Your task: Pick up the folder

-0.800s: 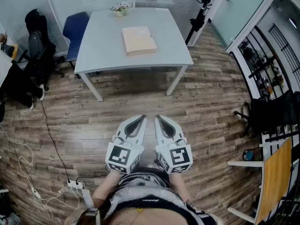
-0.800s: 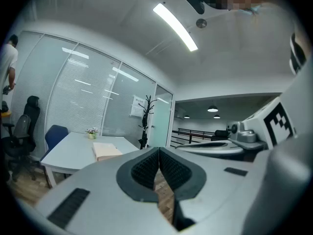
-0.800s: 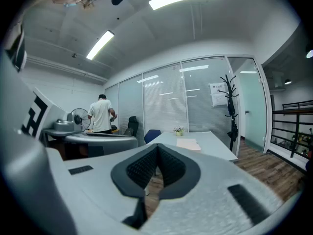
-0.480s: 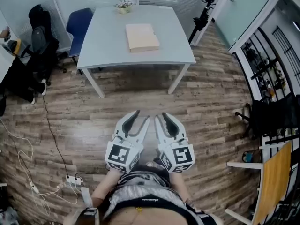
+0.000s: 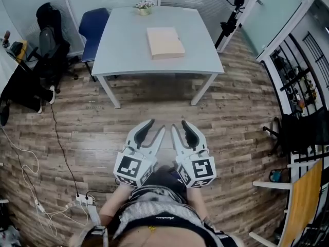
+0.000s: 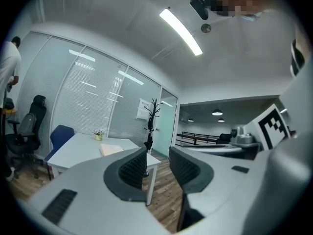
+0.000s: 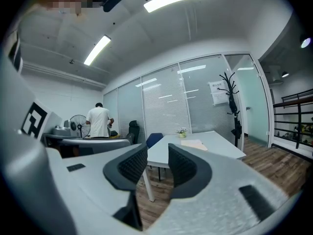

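Wood planks make up the floor (image 5: 231,112), which fills most of the head view and runs out of frame on both sides. A pale grey table (image 5: 128,50) stands at the far end, and its left corner hides part of a blue chair (image 5: 94,27). A tan-backed chair (image 5: 303,199) is cut off at the lower right edge. The coat stand (image 5: 234,9) beside the table's right corner loses its top to the frame.

The left gripper (image 5: 157,125) and right gripper (image 5: 179,124) sit side by side over the floor, well apart from the table. Each has its jaws parted with nothing between the pads. The hands holding them are hidden under the marker cubes.

The tan folder (image 5: 165,41) lies flat on the table, toward its far side, with nothing touching it. A small pot (image 5: 144,6) at the table's far edge holds pale flowers, too small to make out.
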